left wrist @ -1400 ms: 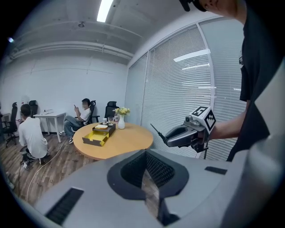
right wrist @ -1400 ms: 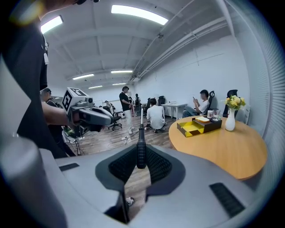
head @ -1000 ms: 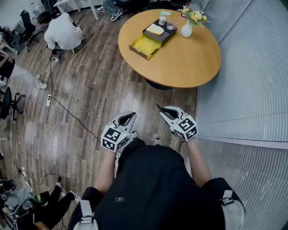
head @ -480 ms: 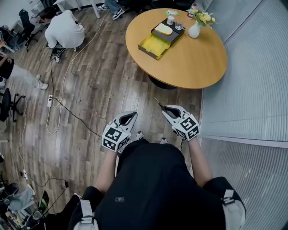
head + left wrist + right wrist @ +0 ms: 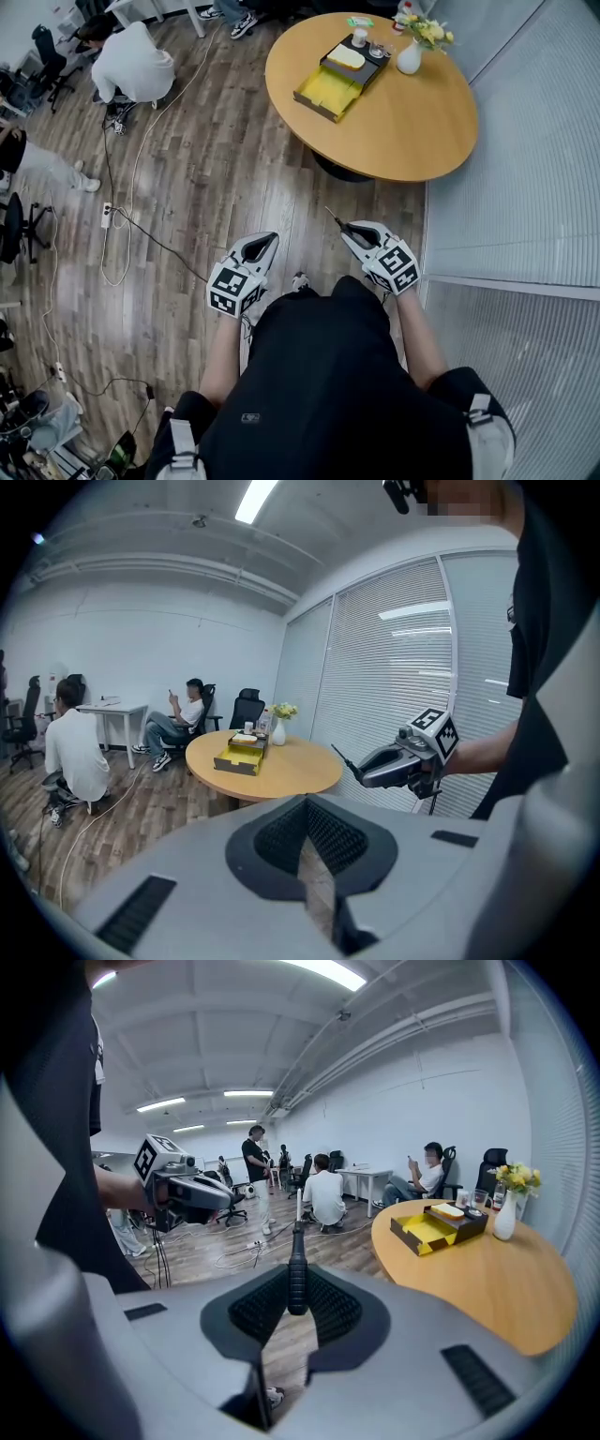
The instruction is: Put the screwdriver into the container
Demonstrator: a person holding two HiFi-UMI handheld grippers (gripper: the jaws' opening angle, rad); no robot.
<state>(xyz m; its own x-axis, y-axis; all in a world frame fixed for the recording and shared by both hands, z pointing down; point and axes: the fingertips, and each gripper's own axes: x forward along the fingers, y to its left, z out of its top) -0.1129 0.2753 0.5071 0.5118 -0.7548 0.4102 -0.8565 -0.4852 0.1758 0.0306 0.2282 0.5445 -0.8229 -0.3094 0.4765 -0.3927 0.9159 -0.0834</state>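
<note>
Screwdriver: black ribbed handle pinched between the jaws of the right gripper, with the thin metal shaft sticking forward past the tips. It is held in the air over the wooden plank floor, well apart from the surface. Left gripper: jaws pressed together at the tips, nothing between them, held level beside the right one in front of the person's body. Container: open rectangular box, bright yellow inside with darker outer walls, apparently cardboard, lying on the far part of the surface and empty as far as the views show. Just behind it and touching it is a dark tray carrying a pale flat item and a small cup; a white rounded vase with yellow flowers stands near. The surface is a round wooden top, smooth, of a warm orange tone. Progress judged: pickup done and carrying under way; what remains is reaching the surface, bringing the tool over the yellow box and releasing it. Jaw pads show a fine cross-hatched black rubber texture; gripper shells are matte grey plastic.
</note>
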